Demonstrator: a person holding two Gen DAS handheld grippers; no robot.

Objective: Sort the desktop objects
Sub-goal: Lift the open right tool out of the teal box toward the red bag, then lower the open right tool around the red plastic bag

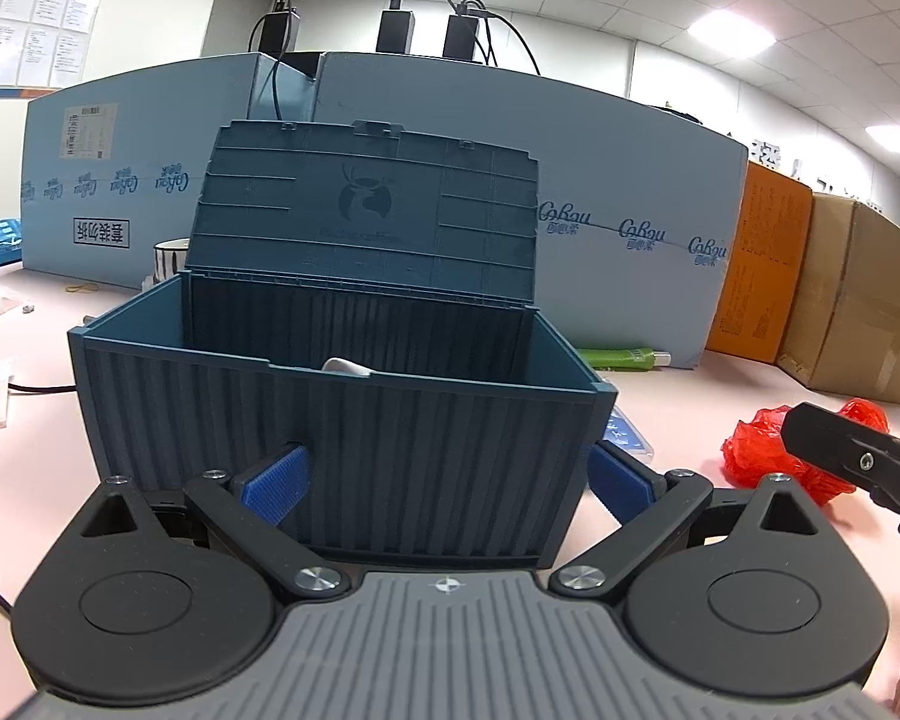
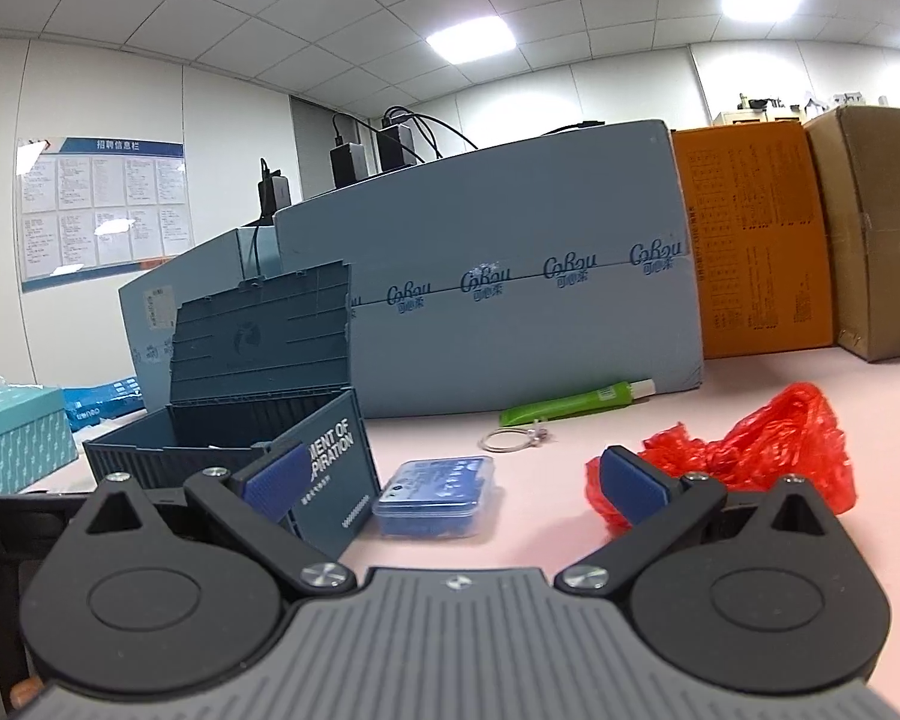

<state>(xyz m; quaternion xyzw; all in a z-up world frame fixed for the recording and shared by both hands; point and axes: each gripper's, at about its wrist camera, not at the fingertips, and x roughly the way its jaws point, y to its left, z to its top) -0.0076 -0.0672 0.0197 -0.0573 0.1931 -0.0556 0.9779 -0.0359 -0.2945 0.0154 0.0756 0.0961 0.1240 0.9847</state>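
Level, both grippers (image 1: 444, 474) (image 2: 459, 480) spread wide.

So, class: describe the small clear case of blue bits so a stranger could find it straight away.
Find the dark blue storage box with its lid up on the pink table. Beside it lies the small clear case: flat, see-through, packed with blue bits, unlike the crumpled red bag nearby.

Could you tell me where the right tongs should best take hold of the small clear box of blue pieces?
Probably across the two short ends of the small clear box, coming in low from the front. It lies flat on the pink table, between the storage box and red bag, and the open right tongs already face it.
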